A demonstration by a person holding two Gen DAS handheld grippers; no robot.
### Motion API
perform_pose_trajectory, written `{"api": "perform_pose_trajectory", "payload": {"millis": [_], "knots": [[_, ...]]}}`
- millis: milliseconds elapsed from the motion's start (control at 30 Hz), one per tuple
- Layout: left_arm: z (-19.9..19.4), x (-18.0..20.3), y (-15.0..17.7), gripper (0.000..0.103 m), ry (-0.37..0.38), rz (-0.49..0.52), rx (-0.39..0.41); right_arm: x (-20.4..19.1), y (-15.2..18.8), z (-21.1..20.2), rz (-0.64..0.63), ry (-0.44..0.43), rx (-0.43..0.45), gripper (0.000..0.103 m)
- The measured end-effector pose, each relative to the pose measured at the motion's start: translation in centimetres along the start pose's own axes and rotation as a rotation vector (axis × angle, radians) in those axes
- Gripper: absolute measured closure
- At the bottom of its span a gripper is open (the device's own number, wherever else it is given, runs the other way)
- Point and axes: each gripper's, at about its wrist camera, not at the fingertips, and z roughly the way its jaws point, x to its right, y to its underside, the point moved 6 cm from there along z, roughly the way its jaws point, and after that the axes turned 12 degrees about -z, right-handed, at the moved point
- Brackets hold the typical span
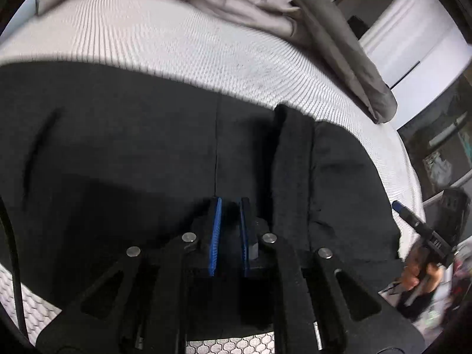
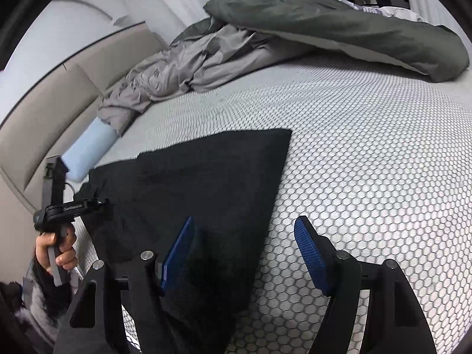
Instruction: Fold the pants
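Note:
Black pants [image 2: 191, 183] lie flat on the honeycomb-patterned mattress [image 2: 368, 177]. In the left wrist view the pants [image 1: 147, 147] fill the middle, with a raised fold [image 1: 292, 162] running away from me at right of centre. My left gripper [image 1: 230, 200] is shut, its blue pads close together with dark pants fabric pinched between them. From the right wrist view, the left gripper [image 2: 101, 202] sits at the pants' left edge, held by a hand [image 2: 59, 250]. My right gripper [image 2: 244, 221] is open above the pants' near right edge, one finger over cloth, the other over mattress. The right gripper [image 1: 398, 206] shows at far right.
A dark grey duvet [image 2: 324, 29] and a crumpled light grey sheet [image 2: 177, 70] are heaped at the far end of the bed. A pale blue pillow [image 2: 85, 150] lies by the beige headboard [image 2: 44, 103]. The bed edge drops off at right [image 1: 413, 194].

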Motion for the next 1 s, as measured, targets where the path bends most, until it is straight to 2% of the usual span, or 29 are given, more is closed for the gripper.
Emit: {"api": "perform_pose_trajectory", "payload": {"millis": [100,133,167,233,367,467,500,533,600,667,800,867,933,967,1000], "knots": [[-1.3,1.0,-0.1,0.093,0.12,-0.001,-0.005,-0.1,0.2,-0.1,0.004,0.0,-0.001,0.031],[-1.6,1.2,-0.2,0.082,0.144,-0.003,-0.006,-0.2,0.1,-0.1,0.006,-0.003,0.003,0.031],[-1.6,1.4,-0.2,0.066,0.161,-0.016,-0.009,-0.3,0.1,0.0,0.007,-0.005,0.005,0.031],[-0.8,1.7,-0.1,0.053,0.202,-0.057,-0.043,-0.1,0.4,-0.2,0.006,-0.01,0.004,0.031],[3.1,2.7,0.8,0.053,0.25,-0.057,-0.192,-0.5,0.5,0.1,0.0,-0.017,-0.006,0.031],[5.2,3.7,0.7,0.054,0.285,-0.064,-0.227,-0.7,0.5,0.2,0.003,-0.021,-0.005,0.031],[5.6,4.0,0.5,0.06,0.278,-0.059,-0.222,-0.6,0.5,0.3,0.007,-0.019,-0.004,0.031],[5.5,4.1,0.4,0.076,0.272,-0.06,-0.213,-0.6,0.5,0.2,0.008,-0.02,-0.005,0.031],[4.9,4.4,0.4,0.085,0.264,-0.052,-0.186,-0.7,0.4,0.3,0.005,-0.022,-0.006,0.031],[3.6,5.4,0.7,0.089,0.257,-0.019,-0.135,-0.9,0.3,0.3,-0.003,-0.025,-0.007,0.031],[-0.6,5.7,0.2,0.089,0.223,0.045,-0.019,-1.5,0.1,0.6,-0.013,-0.03,-0.012,0.031],[-0.8,4.5,-0.3,0.086,0.142,0.048,0.01,-1.6,0.2,0.9,-0.019,-0.031,-0.024,0.031],[0.8,2.5,-0.3,0.077,0.02,0.022,-0.02,-1.8,0.4,1.4,-0.026,-0.031,-0.047,0.031],[1.3,1.7,-0.2,0.073,0.009,-0.004,-0.04,-1.8,0.5,1.5,-0.028,-0.032,-0.058,0.031],[1.3,1.3,-0.2,0.073,0.042,-0.038,-0.046,-1.9,0.7,1.6,-0.027,-0.033,-0.071,0.031]]}}
